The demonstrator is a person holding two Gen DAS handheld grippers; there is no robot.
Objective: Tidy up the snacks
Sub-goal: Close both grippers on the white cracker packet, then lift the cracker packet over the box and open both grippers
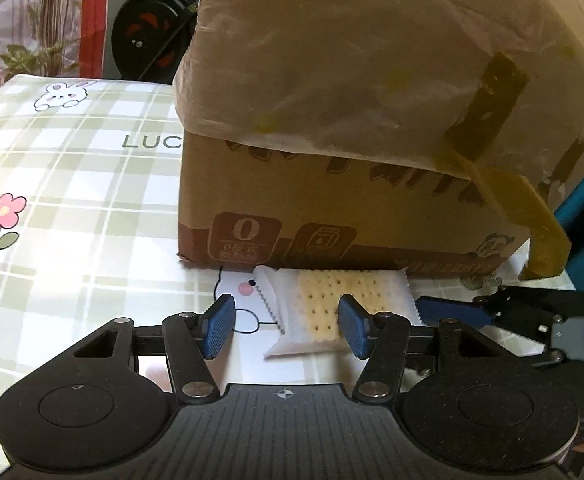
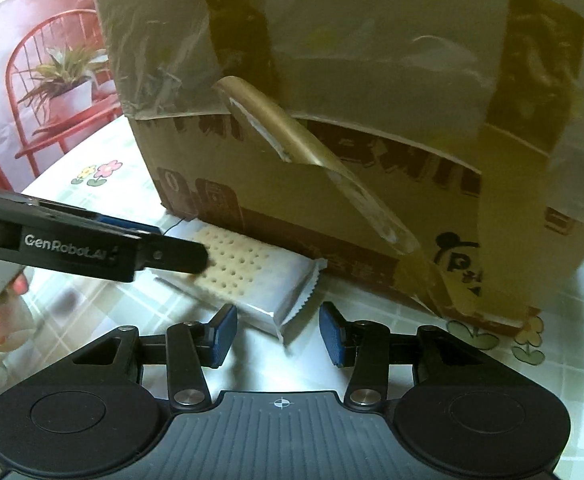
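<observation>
Cracker packet (image 1: pixel 332 308) sits between my parted left claw (image 1: pixel 288 328) (right claw (image 2: pixel 278 334) parted too); squeezing risks crumbling it.

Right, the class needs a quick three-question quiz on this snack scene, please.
1. True or false: the cracker packet lies on top of the cardboard box.
2. What covers the box's upper part? A plastic sheet, B towel, C newspaper.
3. Fill in: the tablecloth shows flowers and a ____.
Key: 1 false, it lies on the tablecloth at the box's foot; 2 A; 3 rabbit.
</observation>
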